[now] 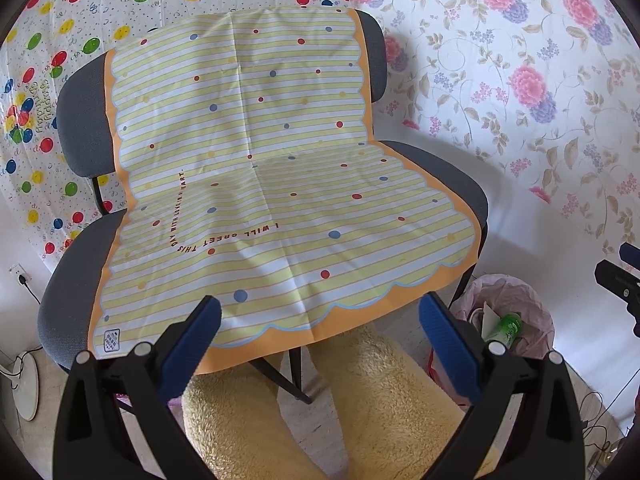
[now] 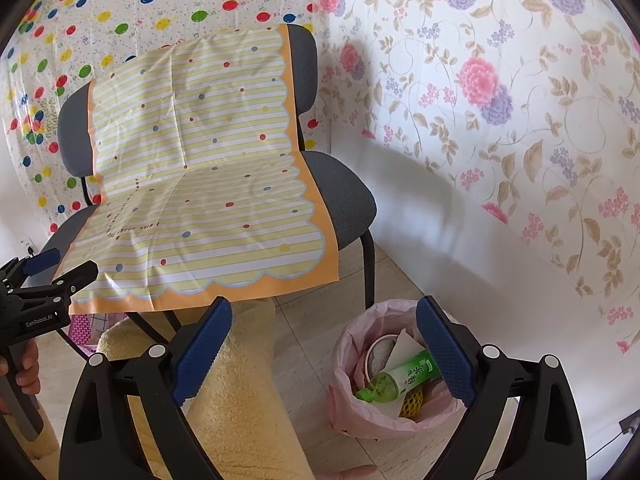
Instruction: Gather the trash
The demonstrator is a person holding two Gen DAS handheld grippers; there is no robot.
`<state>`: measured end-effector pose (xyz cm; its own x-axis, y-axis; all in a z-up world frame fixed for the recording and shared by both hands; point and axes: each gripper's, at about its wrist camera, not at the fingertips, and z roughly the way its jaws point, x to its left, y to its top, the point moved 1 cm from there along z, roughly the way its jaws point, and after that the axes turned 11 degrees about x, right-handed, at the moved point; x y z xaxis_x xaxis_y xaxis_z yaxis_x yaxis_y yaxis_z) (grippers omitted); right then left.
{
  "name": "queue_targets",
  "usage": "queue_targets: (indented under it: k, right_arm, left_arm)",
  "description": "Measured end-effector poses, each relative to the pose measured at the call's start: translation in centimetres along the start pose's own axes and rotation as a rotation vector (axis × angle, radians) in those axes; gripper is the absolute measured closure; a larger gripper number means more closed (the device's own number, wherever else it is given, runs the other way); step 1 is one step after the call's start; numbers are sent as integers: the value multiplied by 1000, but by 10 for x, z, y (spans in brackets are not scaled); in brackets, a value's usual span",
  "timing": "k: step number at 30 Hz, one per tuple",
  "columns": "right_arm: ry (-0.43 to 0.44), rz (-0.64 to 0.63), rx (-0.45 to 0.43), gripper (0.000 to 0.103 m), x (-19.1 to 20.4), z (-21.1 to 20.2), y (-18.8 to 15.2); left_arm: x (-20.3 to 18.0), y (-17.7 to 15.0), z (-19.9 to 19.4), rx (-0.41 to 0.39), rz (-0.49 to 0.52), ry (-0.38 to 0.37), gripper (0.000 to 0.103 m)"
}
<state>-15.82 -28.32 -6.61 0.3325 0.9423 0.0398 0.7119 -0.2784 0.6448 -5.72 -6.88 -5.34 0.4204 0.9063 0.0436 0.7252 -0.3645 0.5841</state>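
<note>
Both grippers are hanging with jaws wide apart and holding nothing: left gripper (image 1: 320,320) is facing the chair (image 1: 440,172) w/ striped sheet (image 1: 260,160), right gripper (image 2: 324,336) is hovering beside the pink-lined bin (image 2: 352,412). Trash, incl. a green bottle (image 2: 400,380), is lying inside the bin already, so collecting is probably finishing. No loose trash is showing on the seat; next move is prob. searching for more.

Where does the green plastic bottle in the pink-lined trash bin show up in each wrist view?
Left wrist view: the green plastic bottle is at lower right, inside the pink-lined trash bin, just right of the right blue finger pad.
Right wrist view: lower centre-right, lying tilted in the bin between the open fingers.
Shared landmark: the grey chair's yellow striped cover sheet, left of the bin.
</note>
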Motion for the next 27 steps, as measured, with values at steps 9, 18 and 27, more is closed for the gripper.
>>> queue_targets:
  k: [9, 18, 27]
  right_arm:
    - [3, -2, 0, 11, -1, 0, 0]
    - [4, -1, -1, 11, 0, 0, 0]
    - [3, 0, -2, 11, 0, 0, 0]
  left_arm:
    - [1, 0, 1, 0, -1, -3, 7]
    - [-1, -2, 2, 1, 1, 1, 7]
    - [-1, -2, 1, -2, -2, 3, 7]
